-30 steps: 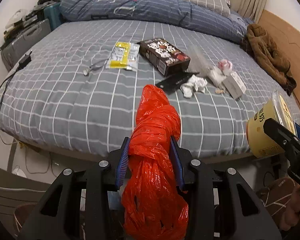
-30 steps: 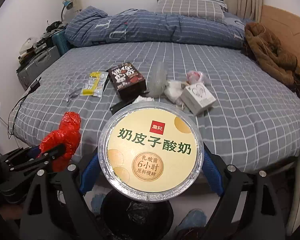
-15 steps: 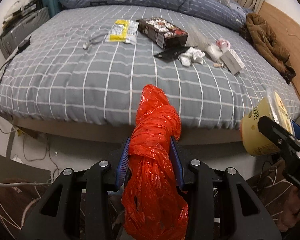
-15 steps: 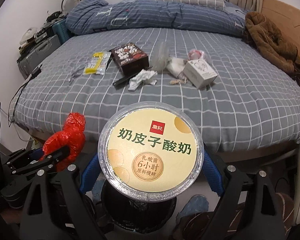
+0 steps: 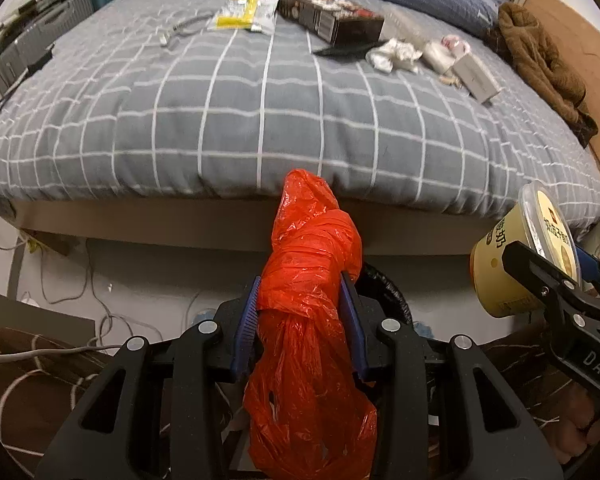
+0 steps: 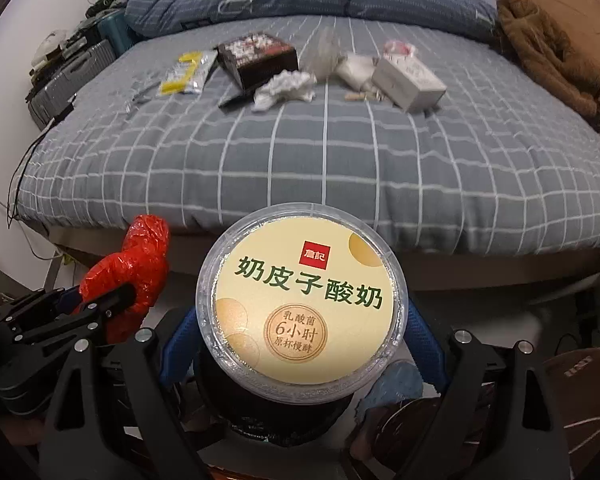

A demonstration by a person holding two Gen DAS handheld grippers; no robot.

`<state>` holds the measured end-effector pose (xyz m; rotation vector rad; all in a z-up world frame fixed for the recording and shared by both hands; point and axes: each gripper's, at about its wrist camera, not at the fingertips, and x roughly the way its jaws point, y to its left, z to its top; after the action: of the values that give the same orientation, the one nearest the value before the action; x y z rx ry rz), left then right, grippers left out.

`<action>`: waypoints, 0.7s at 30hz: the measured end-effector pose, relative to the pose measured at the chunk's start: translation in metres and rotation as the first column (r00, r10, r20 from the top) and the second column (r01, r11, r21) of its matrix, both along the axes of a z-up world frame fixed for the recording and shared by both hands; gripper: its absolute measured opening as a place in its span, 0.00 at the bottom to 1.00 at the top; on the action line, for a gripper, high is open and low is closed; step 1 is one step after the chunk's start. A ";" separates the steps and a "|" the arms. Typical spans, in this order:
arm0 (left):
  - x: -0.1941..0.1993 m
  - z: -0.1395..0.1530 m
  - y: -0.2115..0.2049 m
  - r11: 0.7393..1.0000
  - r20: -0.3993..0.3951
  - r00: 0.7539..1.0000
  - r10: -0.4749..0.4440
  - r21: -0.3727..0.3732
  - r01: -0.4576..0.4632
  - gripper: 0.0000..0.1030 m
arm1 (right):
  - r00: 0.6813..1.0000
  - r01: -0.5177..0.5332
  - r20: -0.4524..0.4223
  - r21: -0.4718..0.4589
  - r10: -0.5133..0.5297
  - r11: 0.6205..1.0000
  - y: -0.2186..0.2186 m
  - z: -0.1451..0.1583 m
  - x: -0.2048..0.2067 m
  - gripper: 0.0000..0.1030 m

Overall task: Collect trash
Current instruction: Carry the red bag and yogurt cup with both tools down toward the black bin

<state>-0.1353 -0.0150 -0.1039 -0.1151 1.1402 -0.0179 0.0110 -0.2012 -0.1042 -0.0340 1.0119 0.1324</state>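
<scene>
**Ana:** Starting on the left, the left gripper [image 5: 300, 312] is clenched on a knotted red plastic bag [image 5: 308, 320], blue pads pressing both its sides, with the bag's loose bulk hanging toward the camera. A black-lined bin [image 5: 384, 284] peeks out just behind it on the floor, in front of the bed [image 5: 260, 120]. I'd bring the bag squarely over that opening before letting go, since floppy plastic can catch on a rim.

**Bo:** And the right gripper [image 6: 300, 344]?

**Ana:** It is grasping a yogurt cup [image 6: 302, 304] by its sides, jaws spread wide around it, lid facing the camera. The dark bin mouth [image 6: 276, 416] lies directly beneath the cup in the right wrist view, so I judge it well lined up. Releasing one item at a time would be safer; the two grippers are near each other.

**Bo:** Anything readable?

**Ana:** On the lid, a red square reads 詹記, then large green characters 奶皮子酸奶, and a round seal reads 乳酸菌 6小时 原杯慢酵. The right gripper's finger shows "DAS" in the left wrist view. More litter waits on the bed: a yellow packet [image 6: 184, 74], a dark box [image 6: 258, 58], crumpled tissue [image 6: 286, 86] and a white carton [image 6: 410, 82]; their print is too blurred to read.
</scene>
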 end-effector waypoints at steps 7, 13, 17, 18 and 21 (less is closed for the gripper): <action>0.006 -0.034 0.001 1.000 -0.062 0.998 -0.004 -0.003 0.004 0.37 | 0.998 -0.007 -0.056 -0.014 0.006 1.000 0.004 -0.032 0.006 0.82; 0.012 -0.060 0.003 1.000 -0.099 0.995 0.002 0.008 -0.001 0.36 | 0.995 -0.008 -0.102 -0.020 0.006 1.000 0.005 -0.057 0.011 0.82; 0.015 -0.076 0.005 1.000 -0.125 0.992 -0.001 0.011 0.003 0.36 | 0.991 -0.014 -0.136 -0.022 0.011 1.000 0.007 -0.074 0.015 0.82; 0.015 -0.079 0.005 1.000 -0.134 0.991 -0.003 0.017 0.005 0.36 | 0.990 -0.016 -0.142 -0.025 0.012 1.000 0.008 -0.077 0.016 0.82; 0.014 -0.092 0.004 0.999 -0.165 0.986 -0.004 0.039 0.011 0.37 | 0.985 -0.028 -0.173 -0.026 0.023 0.999 0.012 -0.090 0.017 0.82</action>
<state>-0.1217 -0.0110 -0.1960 -0.0777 1.3060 0.0078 0.0276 -0.1893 -0.1941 -0.0623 1.1866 0.1458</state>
